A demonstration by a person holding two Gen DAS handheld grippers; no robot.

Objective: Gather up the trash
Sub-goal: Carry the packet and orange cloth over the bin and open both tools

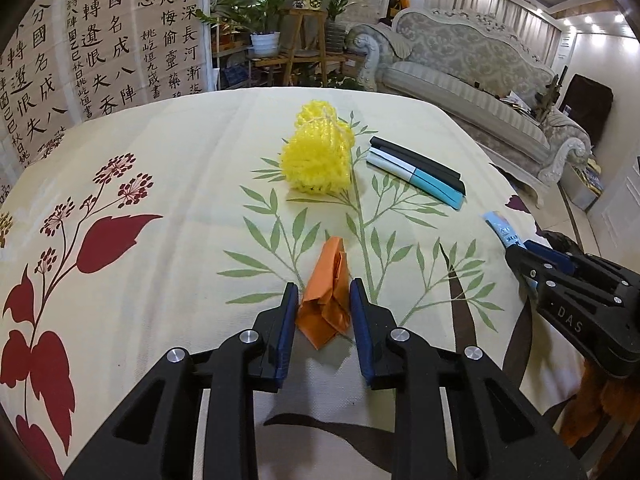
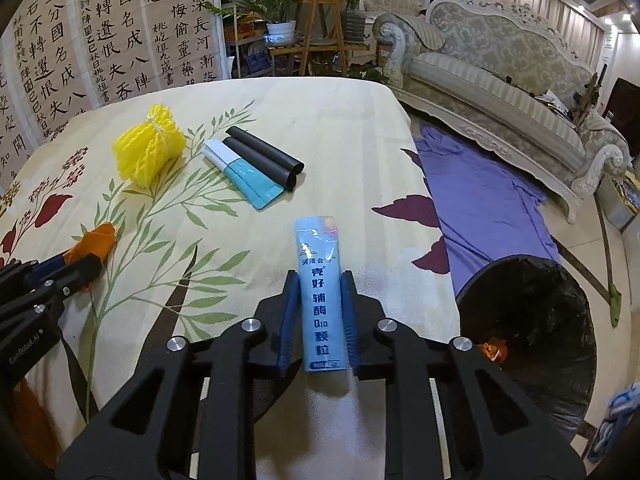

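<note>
Blue sachet [image 2: 319, 292]: flat foil-like stick pack, printed, judged very light, thin and slick. Clamped across its narrow width between the pads of the right gripper [image 2: 320, 320], lower half inside the jaws, upper half projecting forward over the desk [image 2: 320, 120]. Best held mid-length across the width, as now; pinching near an end likely to let it droop or slide out.

Orange wrapper [image 1: 326, 300]: crumpled and folded, soft, nearly weightless, likely to crush rather than resist. Sits between the pads of the left gripper [image 1: 324, 304], jaws narrowed onto its sides, both pads touching it; lying low on the desk, left of the sachet. Grip across the bulkiest fold judged most secure.

Beyond the sachet, toward the far edge of the desk: a light blue and white flat pack [image 2: 244, 174] touching two black tubes [image 2: 264, 158], all lying flat, probably stiff enough for a side pinch. Left of those, a yellow foam net bundle [image 2: 148, 152], tied at the top, springy and light, easiest taken at the tied neck.

Right of the sachet, off the desk edge and lower: black-lined trash bin [image 2: 528, 336] on the floor, some litter visible inside. Purple cloth [image 2: 480, 200] spread on the floor behind it.

Risk: slick foil slipping while tilting over the bin.
</note>
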